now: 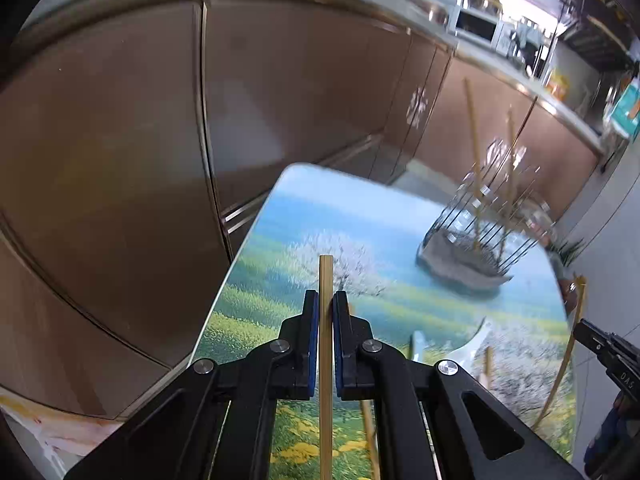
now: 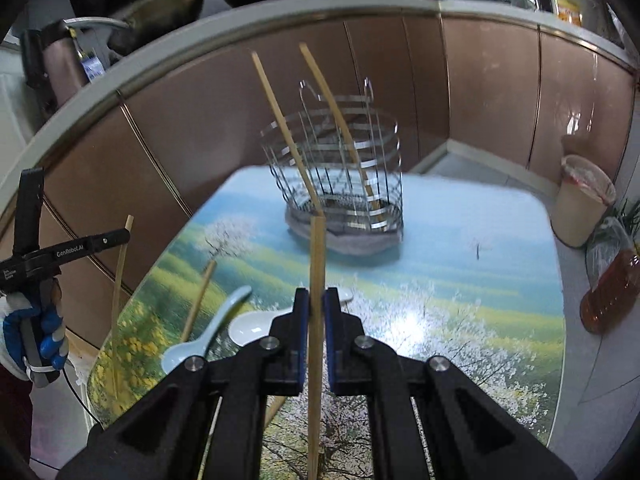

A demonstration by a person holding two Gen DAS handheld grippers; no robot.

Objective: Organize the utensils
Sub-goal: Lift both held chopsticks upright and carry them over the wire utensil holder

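Left wrist view: left gripper (image 1: 326, 300) clamping a bamboo chopstick (image 1: 325, 280) between its blue pads, stick running straight up the middle and poking out past the fingertips. Hovering over the table (image 1: 280, 216) with its printed landscape of blossom trees and yellow fields. Wire utensil basket (image 1: 484, 220) standing toward the far right of the table, blurred, holding two chopsticks (image 1: 474, 120) leaning upright. Right gripper (image 1: 600, 340) edging in at the right border, carrying its own chopstick (image 1: 568, 352).

Right wrist view: right gripper (image 2: 316, 300) closed tight on a second chopstick (image 2: 318, 248), its tip reaching just in front of the basket's base. Wire utensil basket (image 2: 340, 160) sitting at the far middle of the table (image 2: 500, 240), two chopsticks (image 2: 280, 120) leaning inside it. Two white ceramic spoons (image 2: 208, 336) lying on the table near left, touching or overlapping. One loose chopstick (image 2: 198, 300) lying beside them. Left gripper (image 2: 120, 236) showing at the left edge, held by a gloved hand (image 2: 32, 328), gripping its chopstick (image 2: 119, 288) off the table's left side. Brown cabinet fronts (image 2: 480, 80) behind, bin (image 2: 580, 204) on the floor at right.
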